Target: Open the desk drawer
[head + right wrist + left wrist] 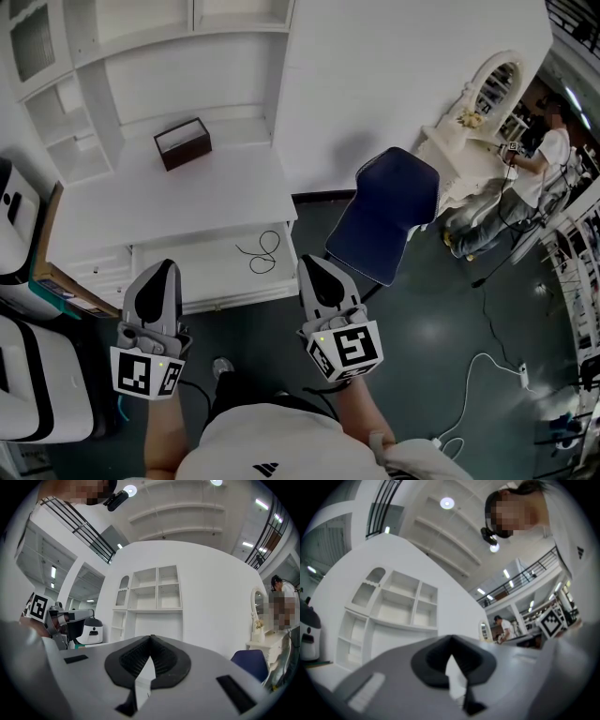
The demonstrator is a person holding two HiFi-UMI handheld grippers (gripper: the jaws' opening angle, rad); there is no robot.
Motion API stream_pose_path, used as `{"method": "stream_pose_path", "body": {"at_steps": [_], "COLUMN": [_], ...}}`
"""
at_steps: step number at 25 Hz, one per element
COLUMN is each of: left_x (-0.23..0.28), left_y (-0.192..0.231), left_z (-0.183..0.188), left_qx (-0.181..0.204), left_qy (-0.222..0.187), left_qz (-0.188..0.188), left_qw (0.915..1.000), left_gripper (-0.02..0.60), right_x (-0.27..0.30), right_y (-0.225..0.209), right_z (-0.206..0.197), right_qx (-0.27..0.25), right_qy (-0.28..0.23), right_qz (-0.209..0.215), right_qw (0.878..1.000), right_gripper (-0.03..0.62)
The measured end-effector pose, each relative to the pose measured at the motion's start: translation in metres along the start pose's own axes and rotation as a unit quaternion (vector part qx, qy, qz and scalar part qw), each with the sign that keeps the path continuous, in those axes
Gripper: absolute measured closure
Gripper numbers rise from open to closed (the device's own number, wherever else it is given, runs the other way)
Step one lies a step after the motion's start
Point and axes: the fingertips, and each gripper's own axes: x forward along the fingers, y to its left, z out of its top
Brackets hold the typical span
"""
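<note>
Drawer [206, 270] dead ahead, stretching crosswise; hovering near its front with left gripper [166, 266] and right gripper [310, 262], both clenched empty.

left tool [167, 266] closed, right tool [307, 261] closed

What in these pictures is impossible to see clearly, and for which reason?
- Drawer front and handle: head view looks steeply down; in the gripper views the left gripper and right gripper cover it.
- Brown box contents: head view, too small and dark.
- Cable type: head view, too thin.
</note>
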Motion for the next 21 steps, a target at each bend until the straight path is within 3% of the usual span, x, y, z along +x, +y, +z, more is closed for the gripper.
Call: {"method": "stream_pose_path", "body": {"at_steps": [21], "left_x": [0.0013], "left_y": [0.0031], "left_z": [-0.0022], "left_qx": [-0.008], "left_qy": [0.001], "left_qz": [0.01], "left_qw": [0.9999], "left_gripper": [0.577], "right_x": [0.0021], "right_y": [-0.0027], "right_z": [0.0061], "right_qx": [0.004], "right_qy": [-0.01], "right_qz": [-0.001], "right_qw": [1.0], "right_gripper": [0.597]}}
